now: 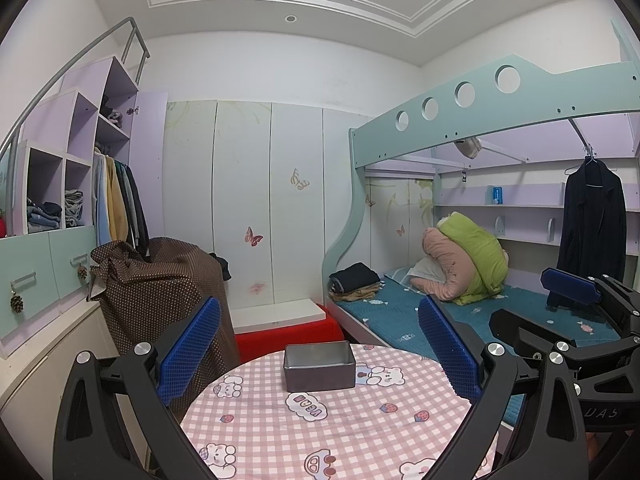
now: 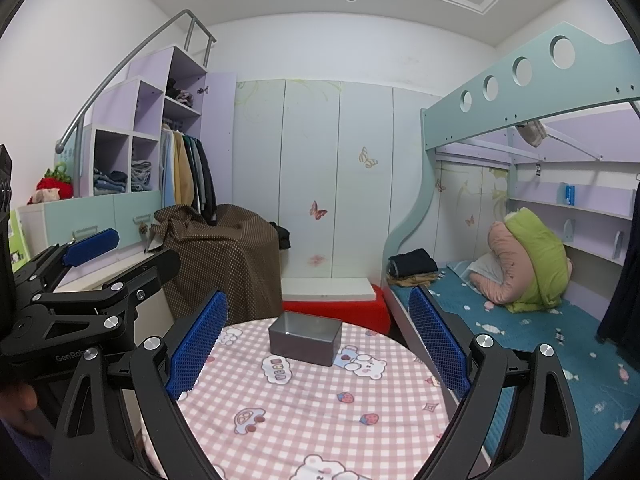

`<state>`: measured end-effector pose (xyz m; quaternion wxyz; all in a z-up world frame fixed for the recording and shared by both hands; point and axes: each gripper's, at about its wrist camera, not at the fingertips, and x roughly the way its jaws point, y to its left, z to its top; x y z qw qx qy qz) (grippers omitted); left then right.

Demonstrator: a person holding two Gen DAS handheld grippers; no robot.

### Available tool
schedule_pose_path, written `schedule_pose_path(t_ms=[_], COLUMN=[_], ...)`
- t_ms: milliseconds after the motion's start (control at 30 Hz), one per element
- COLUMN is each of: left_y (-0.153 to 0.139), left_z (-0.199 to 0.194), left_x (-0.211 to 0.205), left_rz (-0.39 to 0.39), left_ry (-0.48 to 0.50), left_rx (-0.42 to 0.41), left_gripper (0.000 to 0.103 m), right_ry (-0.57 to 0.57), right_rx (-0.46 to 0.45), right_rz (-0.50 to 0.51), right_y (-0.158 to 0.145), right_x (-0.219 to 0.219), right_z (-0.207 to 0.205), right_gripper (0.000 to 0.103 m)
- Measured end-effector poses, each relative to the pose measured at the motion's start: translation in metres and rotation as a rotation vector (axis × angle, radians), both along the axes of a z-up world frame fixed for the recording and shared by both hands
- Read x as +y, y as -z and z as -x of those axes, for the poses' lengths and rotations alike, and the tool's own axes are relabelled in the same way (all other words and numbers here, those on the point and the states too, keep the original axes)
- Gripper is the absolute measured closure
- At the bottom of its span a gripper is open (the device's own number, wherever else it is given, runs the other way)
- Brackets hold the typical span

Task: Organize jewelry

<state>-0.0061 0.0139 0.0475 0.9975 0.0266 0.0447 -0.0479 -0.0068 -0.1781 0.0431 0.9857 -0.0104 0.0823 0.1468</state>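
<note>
A: What is seen at the far left?

B: A lilac and mint stepped cupboard (image 1: 60, 152) with folded clothes in its cubbies is seen; hanging garments (image 1: 118, 204) are shown just beside it; a brown dotted cloth-covered bundle (image 1: 160, 292) is placed near the white wardrobe with butterfly decals (image 1: 256, 200).

A: And the claws?

B: The left claw (image 1: 320, 354) is held wide, its blue ribbed pads (image 1: 188, 348) spread well apart with nothing between them; the right claw (image 2: 320, 344) is likewise held wide and nothing is gripped; each claw is also caught at the edge of the other's view.

A: Where is the task's thing found?

B: A grey rectangular metal tin (image 1: 319, 366) without a lid is set near the far edge of the round worktop covered in a pink checked cloth with bear prints (image 1: 320, 432); it is framed between the pads of each claw but touched by neither; its inside cannot be made out; no jewelry can be picked out in either view.

A: What is shown at the right?

B: A red low box (image 2: 336, 312) is seen behind the worktop; a mint bunk bed with round cut-outs (image 1: 480, 108) is shown, with a teal printed sheet (image 1: 400, 320), a folded dark pile of clothes (image 1: 354, 278) and a rolled green and pink quilt (image 1: 468, 260) on the lower mattress; a dark coat on a hanger (image 1: 592, 224) is hung at the far right.
</note>
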Motion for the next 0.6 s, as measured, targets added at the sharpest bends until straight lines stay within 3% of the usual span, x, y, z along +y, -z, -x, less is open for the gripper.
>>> schedule_pose_path(t_ms=[600], left_y=[0.0027], left_z=[-0.0039], left_x=[0.0029], left_rz=[-0.002], left_ry=[0.006], left_rx=[0.011], left_gripper=[0.007], right_ry=[0.005], right_rx=[0.004], right_rz=[0.002], right_y=[0.0076], right_x=[0.0005], right_z=[0.0013], right_gripper=[0.014])
